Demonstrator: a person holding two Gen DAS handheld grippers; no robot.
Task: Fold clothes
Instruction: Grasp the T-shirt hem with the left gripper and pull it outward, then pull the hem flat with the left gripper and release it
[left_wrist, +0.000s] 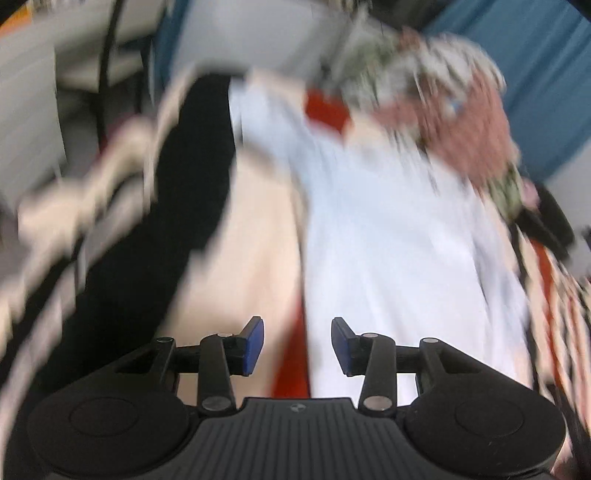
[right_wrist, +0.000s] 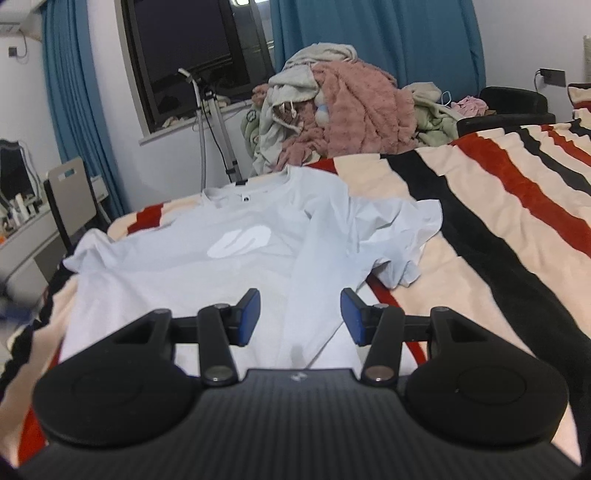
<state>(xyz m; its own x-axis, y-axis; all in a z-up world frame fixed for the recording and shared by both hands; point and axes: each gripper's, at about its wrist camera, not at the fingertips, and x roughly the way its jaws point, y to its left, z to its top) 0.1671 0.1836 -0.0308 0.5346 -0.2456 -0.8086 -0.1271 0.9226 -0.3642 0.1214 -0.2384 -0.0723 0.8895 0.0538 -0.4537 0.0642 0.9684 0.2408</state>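
A pale blue T-shirt (right_wrist: 236, 254) with a white logo lies front up on the striped blanket (right_wrist: 498, 221), collar at the far end. Its right sleeve (right_wrist: 399, 225) is crumpled and its right side is folded inward. My right gripper (right_wrist: 300, 314) is open and empty, just above the shirt's near hem. In the blurred left wrist view the shirt (left_wrist: 388, 240) fills the middle. My left gripper (left_wrist: 297, 343) is open and empty over the shirt's left edge, where it meets the blanket (left_wrist: 240, 240).
A pile of pink and grey clothes (right_wrist: 340, 110) sits at the far end of the bed, also in the left wrist view (left_wrist: 443, 110). A chair (right_wrist: 74, 192) and desk stand at the left. Blue curtains (right_wrist: 388, 44) and a dark window are behind.
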